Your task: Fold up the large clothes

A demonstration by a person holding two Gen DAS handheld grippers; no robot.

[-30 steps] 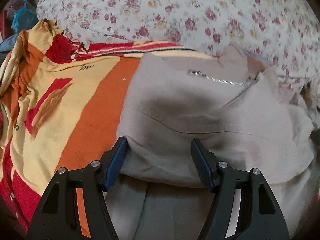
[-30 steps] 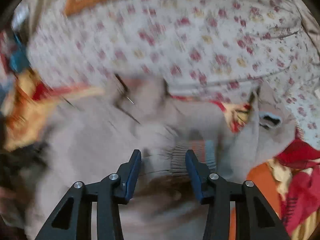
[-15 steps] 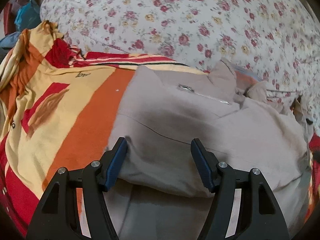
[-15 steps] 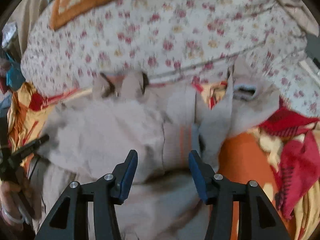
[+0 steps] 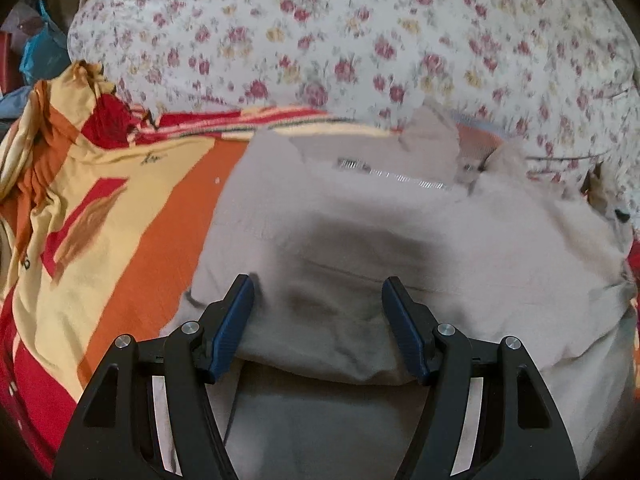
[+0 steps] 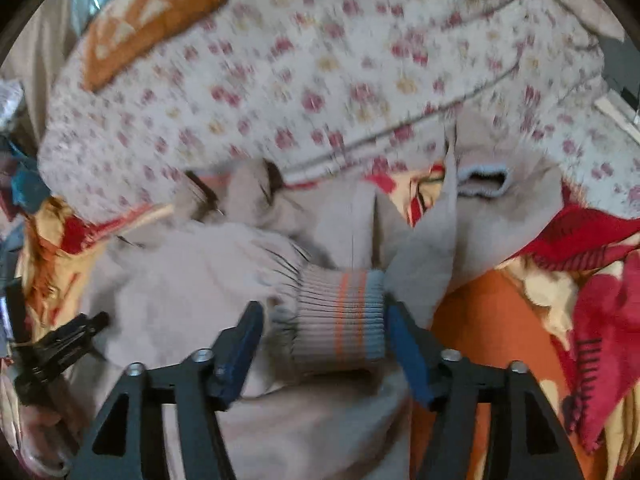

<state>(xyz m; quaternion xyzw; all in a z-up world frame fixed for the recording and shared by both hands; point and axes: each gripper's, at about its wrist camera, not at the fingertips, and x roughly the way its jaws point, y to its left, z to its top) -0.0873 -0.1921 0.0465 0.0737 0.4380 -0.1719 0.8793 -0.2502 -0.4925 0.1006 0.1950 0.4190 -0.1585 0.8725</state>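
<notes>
A large beige jacket (image 5: 400,220) with a silver zipper (image 5: 392,176) lies on a striped orange, yellow and red blanket (image 5: 120,220). My left gripper (image 5: 318,300) hangs open over the jacket's folded near edge, and the fold bulges between its blue pads without being pinched. In the right wrist view the jacket (image 6: 168,280) is bunched, with a sleeve laid across it. Its ribbed grey cuff with orange stripes (image 6: 340,320) lies between the jaws of my right gripper (image 6: 320,320), which are opening; the left pad stands clear of the cuff. The left gripper (image 6: 60,344) shows at the left edge.
A white floral quilt (image 5: 320,40) is heaped behind the jacket, with an orange patterned pillow (image 6: 152,16) on it. Rumpled red and yellow blanket folds (image 6: 600,320) rise at the right. A blue bag (image 5: 40,52) and clutter sit at the far left.
The right gripper's jaws have spread wider, and the striped cuff now lies plainly between them. The left gripper has stayed over the jacket's fold with the same wide gap.
</notes>
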